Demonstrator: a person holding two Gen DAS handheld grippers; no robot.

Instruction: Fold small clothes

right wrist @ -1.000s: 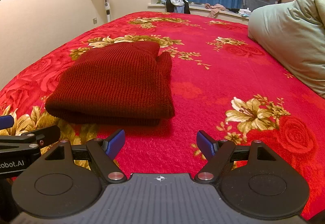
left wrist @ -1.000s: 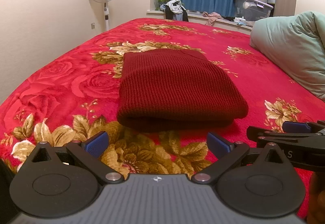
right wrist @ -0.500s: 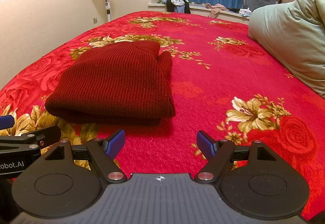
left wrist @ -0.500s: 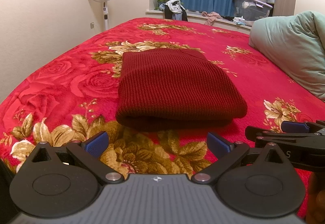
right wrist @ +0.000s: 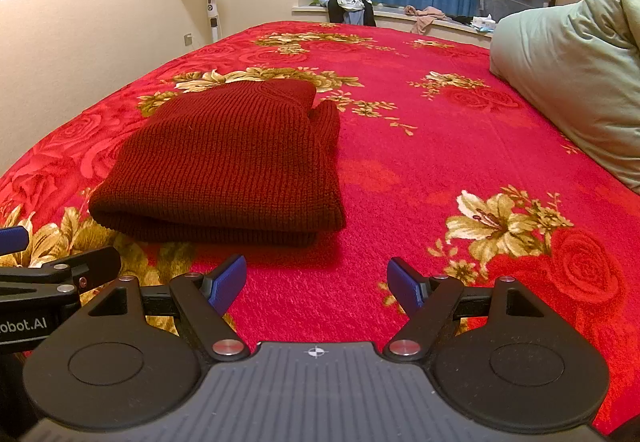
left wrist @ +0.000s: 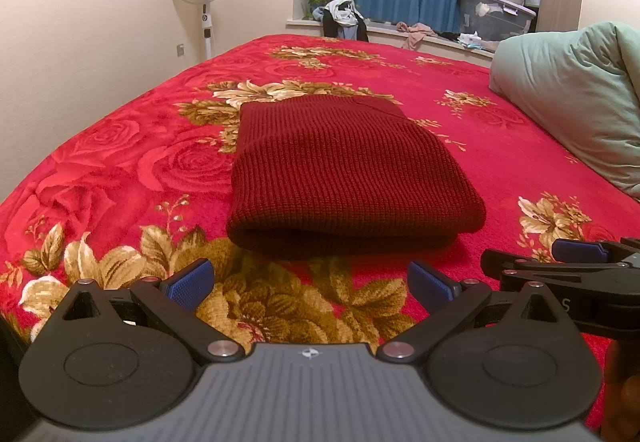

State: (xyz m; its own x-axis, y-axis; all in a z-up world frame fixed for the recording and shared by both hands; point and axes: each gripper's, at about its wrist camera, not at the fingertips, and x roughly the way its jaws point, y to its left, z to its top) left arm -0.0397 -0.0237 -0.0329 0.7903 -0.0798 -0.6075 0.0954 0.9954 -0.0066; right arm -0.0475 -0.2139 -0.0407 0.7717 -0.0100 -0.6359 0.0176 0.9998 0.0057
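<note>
Red floral bedspread (left wrist: 120,169); folded maroon knit (left wrist: 344,169) central; left gripper (left wrist: 310,284), right gripper (right wrist: 316,280) agape, empty.

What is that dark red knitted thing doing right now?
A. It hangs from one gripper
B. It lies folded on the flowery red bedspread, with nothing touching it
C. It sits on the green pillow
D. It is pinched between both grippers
B: the dark red knitted piece lies folded flat on the bedspread, while the left gripper and right gripper are both open, short of it, holding nothing.
</note>
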